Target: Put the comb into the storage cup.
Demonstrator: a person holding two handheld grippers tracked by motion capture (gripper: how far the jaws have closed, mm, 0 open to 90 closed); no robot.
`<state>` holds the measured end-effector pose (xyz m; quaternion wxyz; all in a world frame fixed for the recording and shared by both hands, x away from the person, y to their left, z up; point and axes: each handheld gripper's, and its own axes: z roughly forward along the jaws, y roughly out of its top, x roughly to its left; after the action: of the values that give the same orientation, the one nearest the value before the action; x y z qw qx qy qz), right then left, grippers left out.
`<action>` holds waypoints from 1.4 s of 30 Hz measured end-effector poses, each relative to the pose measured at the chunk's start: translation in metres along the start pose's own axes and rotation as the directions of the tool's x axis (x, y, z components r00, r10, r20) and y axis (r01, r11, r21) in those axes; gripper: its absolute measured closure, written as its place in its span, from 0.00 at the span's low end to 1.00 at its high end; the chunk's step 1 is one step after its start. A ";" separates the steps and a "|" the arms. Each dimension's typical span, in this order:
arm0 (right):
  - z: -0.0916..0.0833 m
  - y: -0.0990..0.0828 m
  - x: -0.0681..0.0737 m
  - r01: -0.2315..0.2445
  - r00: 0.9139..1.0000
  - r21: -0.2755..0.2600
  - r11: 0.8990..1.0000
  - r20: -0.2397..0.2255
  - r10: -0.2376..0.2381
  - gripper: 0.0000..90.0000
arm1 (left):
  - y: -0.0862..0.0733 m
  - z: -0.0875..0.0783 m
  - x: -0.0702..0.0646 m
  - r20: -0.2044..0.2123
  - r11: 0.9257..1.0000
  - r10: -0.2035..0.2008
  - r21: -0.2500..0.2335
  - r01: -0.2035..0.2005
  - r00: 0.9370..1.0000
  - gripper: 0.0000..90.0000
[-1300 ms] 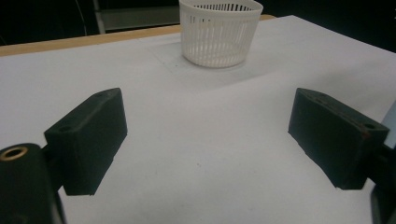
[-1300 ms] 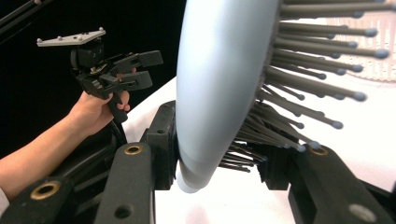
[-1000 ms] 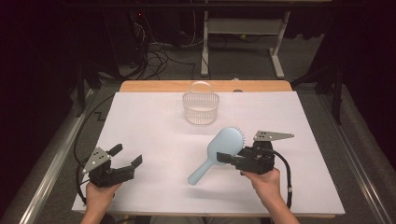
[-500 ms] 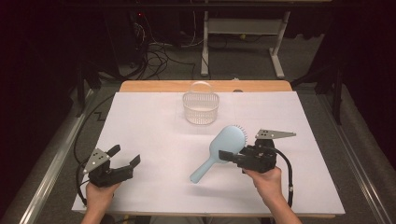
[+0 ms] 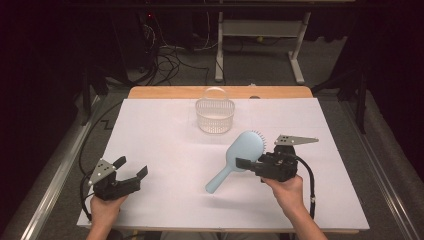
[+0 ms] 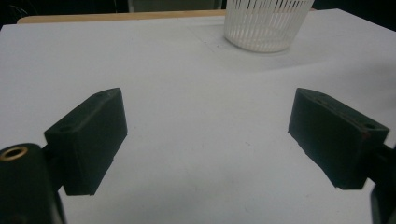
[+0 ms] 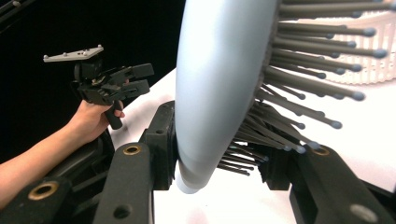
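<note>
The right gripper has its fingers clenched on a light-blue plastic hairbrush; the left gripper has its fingers released. A white slotted plastic basket near the bench's far edge holds nothing visible.

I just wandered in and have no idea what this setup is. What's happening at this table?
A person holds a gripper in each hand. The right gripper is clamped on a light blue hairbrush, holding it off the white table. The left gripper rests open with nothing in it. A white slatted basket stands farther back.
</note>
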<state>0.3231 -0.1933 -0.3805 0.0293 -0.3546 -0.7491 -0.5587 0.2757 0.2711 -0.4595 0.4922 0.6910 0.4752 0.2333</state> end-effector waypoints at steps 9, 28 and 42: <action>-0.001 0.008 -0.004 0.004 1.000 -0.004 1.000 0.024 -0.004 0.62 | 0.000 0.000 -0.002 0.001 1.000 0.007 0.003 -0.007 1.000 0.12; -0.003 0.025 -0.012 0.014 0.997 -0.008 1.000 0.075 -0.014 0.62 | -0.001 0.001 -0.004 0.013 1.000 0.012 0.014 -0.013 1.000 0.12; -0.005 0.034 -0.017 0.014 0.995 -0.005 1.000 0.100 -0.013 0.62 | -0.001 0.002 -0.004 0.014 1.000 0.012 0.016 -0.013 1.000 0.12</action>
<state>0.3532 -0.2015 -0.3587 -0.0132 -0.3771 -0.7504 -0.5427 0.2750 0.2668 -0.4606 0.4885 0.6995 0.4692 0.2278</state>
